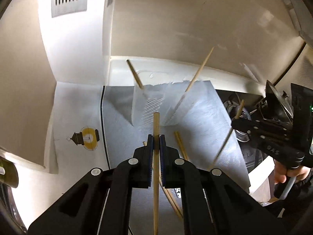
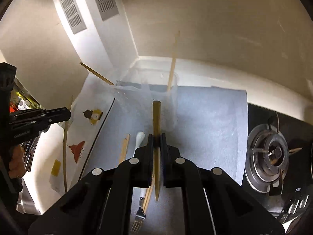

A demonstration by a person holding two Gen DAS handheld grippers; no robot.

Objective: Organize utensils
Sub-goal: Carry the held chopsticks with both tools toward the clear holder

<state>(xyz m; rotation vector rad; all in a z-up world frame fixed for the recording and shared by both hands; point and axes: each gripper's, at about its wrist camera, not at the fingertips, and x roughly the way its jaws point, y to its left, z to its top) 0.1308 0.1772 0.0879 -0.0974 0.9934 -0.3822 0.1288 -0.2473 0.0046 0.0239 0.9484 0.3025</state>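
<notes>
While each pair of jaws is clamped tight on its own light wooden chopstick, the left gripper [image 1: 156, 144] holds a pale chopstick [image 1: 156, 176] and the right gripper [image 2: 156, 144] a darker, tapered chopstick [image 2: 156, 156], both above the grey mat [image 2: 205, 127] on the desk. Ahead stands a clear plastic holder [image 1: 150, 101] with two wooden chopsticks leaning out of it, one to the left [image 1: 135, 74] and one to the right [image 1: 199, 70]. Loose chopsticks [image 1: 181, 145] lie on the mat near the left jaws. Only the right wrist view shows the white-handled fork [image 2: 139, 176] lying just left of its jaws, and the black gas burner [image 2: 273, 152] beyond the mat's right edge. Only the left wrist view shows the person's hand [image 1: 283, 173] gripping the right gripper's handle.
</notes>
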